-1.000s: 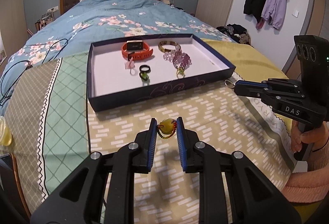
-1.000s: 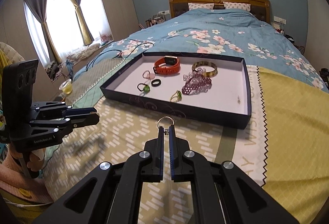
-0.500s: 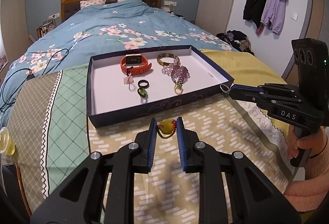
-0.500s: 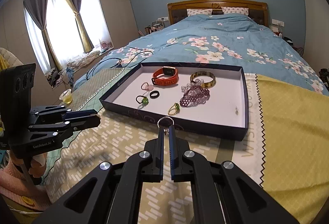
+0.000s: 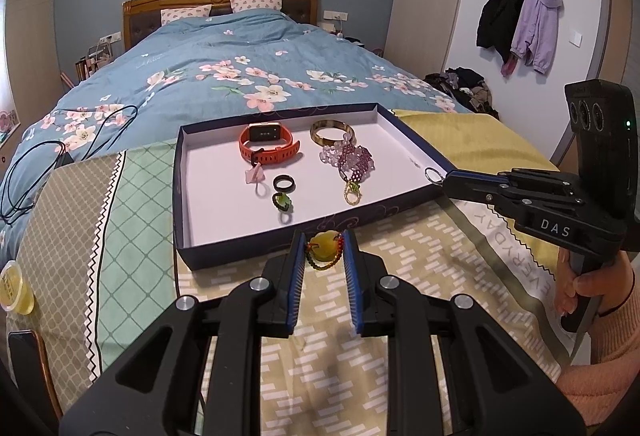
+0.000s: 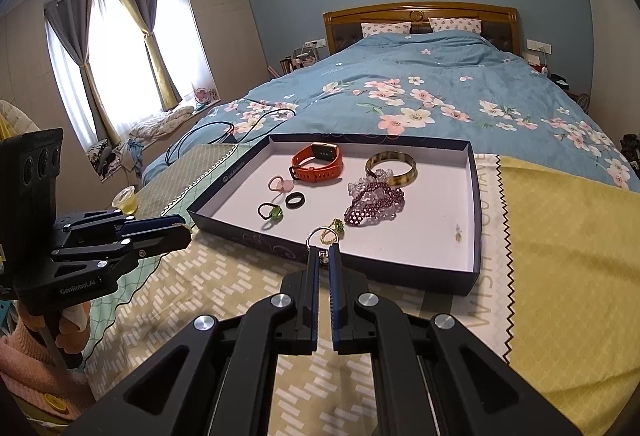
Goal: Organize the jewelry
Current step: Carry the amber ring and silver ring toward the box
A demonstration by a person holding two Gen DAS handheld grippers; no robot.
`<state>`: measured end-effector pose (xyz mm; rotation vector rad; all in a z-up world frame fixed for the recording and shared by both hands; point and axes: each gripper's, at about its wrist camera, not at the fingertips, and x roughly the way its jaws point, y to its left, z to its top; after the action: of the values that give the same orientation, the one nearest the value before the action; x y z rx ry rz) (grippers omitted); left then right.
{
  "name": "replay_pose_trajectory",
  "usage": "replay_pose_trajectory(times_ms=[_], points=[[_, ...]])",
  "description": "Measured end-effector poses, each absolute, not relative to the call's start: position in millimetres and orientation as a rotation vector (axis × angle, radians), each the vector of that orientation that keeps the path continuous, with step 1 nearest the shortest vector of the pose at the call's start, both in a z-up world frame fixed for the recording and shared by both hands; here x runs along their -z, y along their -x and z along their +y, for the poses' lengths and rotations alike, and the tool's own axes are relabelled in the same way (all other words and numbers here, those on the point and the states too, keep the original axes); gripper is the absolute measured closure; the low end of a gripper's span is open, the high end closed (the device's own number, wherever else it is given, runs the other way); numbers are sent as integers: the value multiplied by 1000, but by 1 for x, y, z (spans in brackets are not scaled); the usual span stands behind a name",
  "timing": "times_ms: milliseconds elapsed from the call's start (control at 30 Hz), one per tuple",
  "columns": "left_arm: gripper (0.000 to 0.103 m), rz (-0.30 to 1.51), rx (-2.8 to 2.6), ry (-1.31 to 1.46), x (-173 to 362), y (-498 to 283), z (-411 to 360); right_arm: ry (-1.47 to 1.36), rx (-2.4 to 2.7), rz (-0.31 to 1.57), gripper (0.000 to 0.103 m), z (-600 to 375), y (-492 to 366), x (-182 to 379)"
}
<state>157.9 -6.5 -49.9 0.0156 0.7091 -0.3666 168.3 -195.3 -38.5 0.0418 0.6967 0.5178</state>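
Note:
A shallow dark-blue tray with a white floor lies on the bed. In it are an orange watch, a tortoiseshell bangle, a purple bead bracelet and several rings. My left gripper is shut on a yellow-green pendant with a beaded cord, just before the tray's front wall. My right gripper is shut on a thin silver ring, at the tray's front right corner. In the left wrist view the right gripper holds that silver ring over the corner.
The tray rests on patterned cloths over a blue floral duvet. Black cables lie on the bed to the left, a small yellow cup sits at the left edge. A hand and pink sleeve grip the right tool. Coats hang on the far wall.
Both grippers have edged closer to the tray's front wall and their views have tipped up a little. Both grips are unchanged.

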Motion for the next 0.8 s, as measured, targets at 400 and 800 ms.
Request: replay_pose_trajectory(times_ms=[400,800], points=[[84,691,361,-22,44,-168,-10,-37,-506,690,100,-196,-182,37],[84,673,354,-28,38,-178,-12,-23,-497,683,100,-197,-196,37]])
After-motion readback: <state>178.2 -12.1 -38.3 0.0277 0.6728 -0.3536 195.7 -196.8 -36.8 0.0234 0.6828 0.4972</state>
